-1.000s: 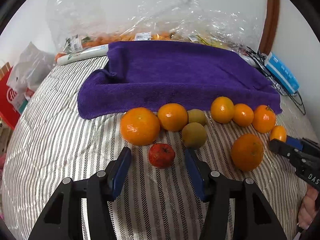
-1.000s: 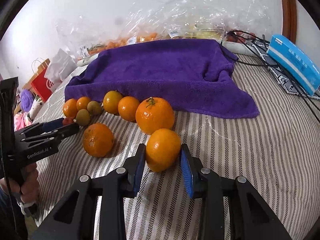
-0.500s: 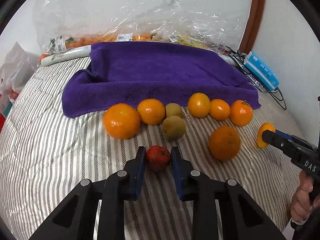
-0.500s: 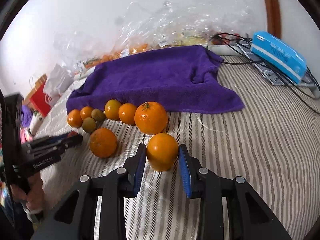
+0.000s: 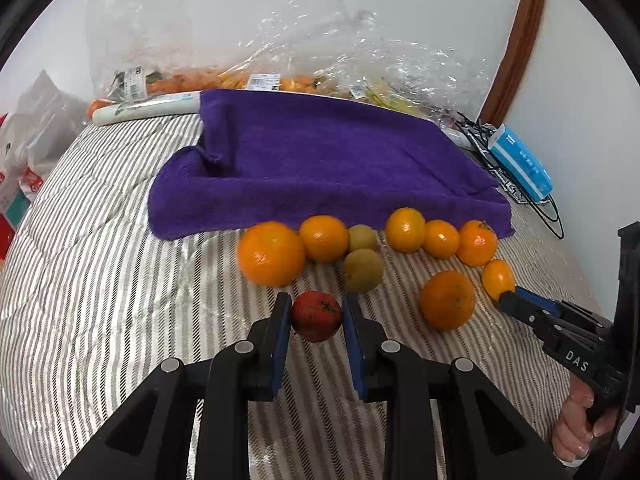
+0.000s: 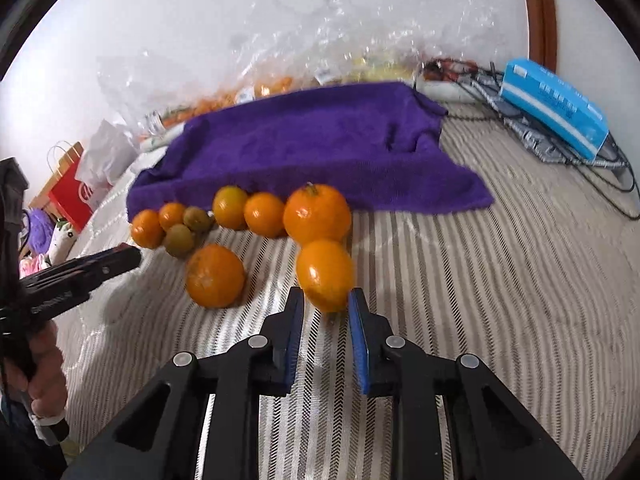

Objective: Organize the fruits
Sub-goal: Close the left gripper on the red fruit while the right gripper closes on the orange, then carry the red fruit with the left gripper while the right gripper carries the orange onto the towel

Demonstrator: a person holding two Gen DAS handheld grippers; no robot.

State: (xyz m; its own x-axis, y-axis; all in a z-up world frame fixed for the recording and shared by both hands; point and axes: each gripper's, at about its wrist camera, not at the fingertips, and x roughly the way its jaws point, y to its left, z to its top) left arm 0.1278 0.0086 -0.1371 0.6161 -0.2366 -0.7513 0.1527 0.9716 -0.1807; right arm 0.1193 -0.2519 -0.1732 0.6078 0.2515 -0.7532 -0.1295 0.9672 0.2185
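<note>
The left tool is clamped on a small red fruit above the striped bedcover. The right tool grips a small orange. Beyond, more oranges and two greenish-brown fruits, hard to identify, line the purple towel's edge. Bagged produce behind is blurred by plastic.

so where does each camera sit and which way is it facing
Left wrist: on the left tongs, facing down-forward at their red fruit and the purple towel; right tongs and hand at right.
Right wrist: on the right tongs, gripping a small orange; left tongs and hand at left.
Shared: towel, fruit row, striped bedcover.
</note>
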